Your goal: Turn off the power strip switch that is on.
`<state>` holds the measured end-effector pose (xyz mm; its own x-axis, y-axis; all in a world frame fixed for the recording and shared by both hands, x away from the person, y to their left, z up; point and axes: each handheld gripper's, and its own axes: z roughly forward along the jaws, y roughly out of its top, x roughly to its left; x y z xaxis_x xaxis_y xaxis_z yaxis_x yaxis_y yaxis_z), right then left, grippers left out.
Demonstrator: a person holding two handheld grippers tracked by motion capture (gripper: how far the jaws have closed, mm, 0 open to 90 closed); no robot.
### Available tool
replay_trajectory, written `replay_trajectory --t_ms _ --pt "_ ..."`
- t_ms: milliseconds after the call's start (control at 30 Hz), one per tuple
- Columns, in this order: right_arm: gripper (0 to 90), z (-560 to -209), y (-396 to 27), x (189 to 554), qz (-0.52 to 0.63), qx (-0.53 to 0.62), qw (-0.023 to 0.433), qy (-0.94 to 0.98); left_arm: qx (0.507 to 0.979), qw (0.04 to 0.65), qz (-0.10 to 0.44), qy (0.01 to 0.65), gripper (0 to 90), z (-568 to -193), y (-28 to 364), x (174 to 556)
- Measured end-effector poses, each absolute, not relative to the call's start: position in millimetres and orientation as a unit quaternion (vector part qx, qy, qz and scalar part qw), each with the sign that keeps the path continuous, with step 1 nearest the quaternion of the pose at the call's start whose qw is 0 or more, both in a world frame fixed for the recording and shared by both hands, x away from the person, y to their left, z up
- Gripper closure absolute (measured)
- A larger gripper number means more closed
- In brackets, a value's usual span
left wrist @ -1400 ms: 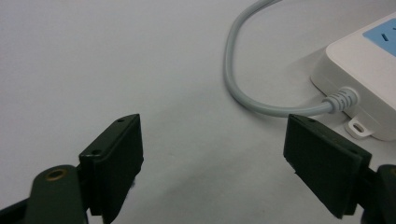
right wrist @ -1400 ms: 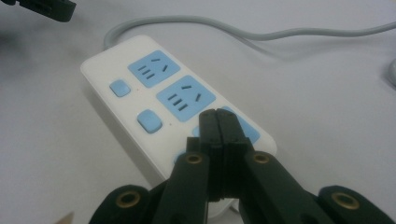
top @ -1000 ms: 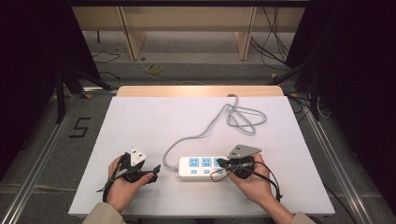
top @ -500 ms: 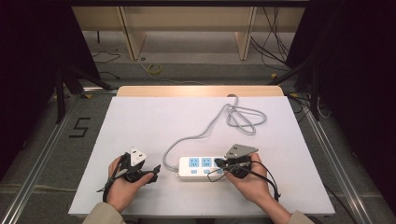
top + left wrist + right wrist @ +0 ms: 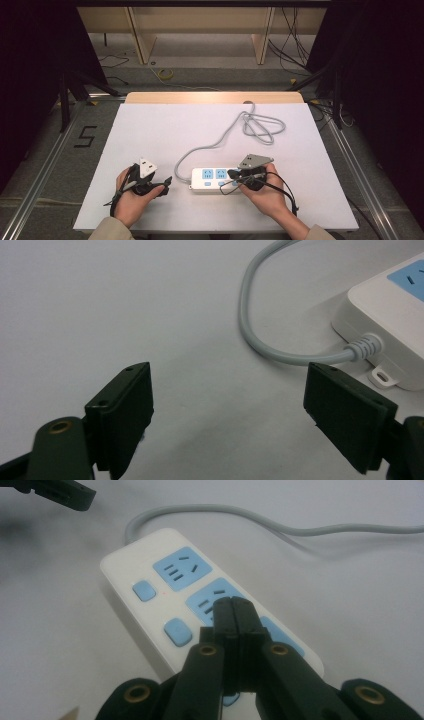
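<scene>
A white power strip (image 5: 214, 179) with blue sockets and buttons lies near the front of the white table (image 5: 165, 130). Its grey cable (image 5: 200, 150) leaves the left end and runs back to a loose coil (image 5: 263, 128). My left gripper (image 5: 165, 186) rests on the table left of the strip, open with nothing between its pads (image 5: 125, 407); the strip's cable end (image 5: 390, 325) lies just beyond its right jaw. My right gripper (image 5: 233, 174) is shut and empty. Its tips (image 5: 234, 611) hover at the strip's (image 5: 150, 570) middle socket; whether they touch it I cannot tell.
A light wooden strip (image 5: 215, 97) borders the table's far edge. Metal rails (image 5: 45, 170) run along both sides. Beyond it, shelf legs and cables (image 5: 165, 75) lie on the floor. A jaw of the left gripper (image 5: 62, 492) shows at the top left of the right gripper view.
</scene>
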<state>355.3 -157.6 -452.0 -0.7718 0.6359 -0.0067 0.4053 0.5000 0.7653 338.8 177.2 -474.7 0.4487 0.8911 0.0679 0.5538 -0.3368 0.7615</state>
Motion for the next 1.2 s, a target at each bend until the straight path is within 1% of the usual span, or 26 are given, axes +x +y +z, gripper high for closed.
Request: replay_trajectory --t_ms 1200 --pt "90.0 -452 -143 358 0.394 0.291 0.139 0.861 0.779 0.343 0.247 0.463 19.8 -475 177 339"
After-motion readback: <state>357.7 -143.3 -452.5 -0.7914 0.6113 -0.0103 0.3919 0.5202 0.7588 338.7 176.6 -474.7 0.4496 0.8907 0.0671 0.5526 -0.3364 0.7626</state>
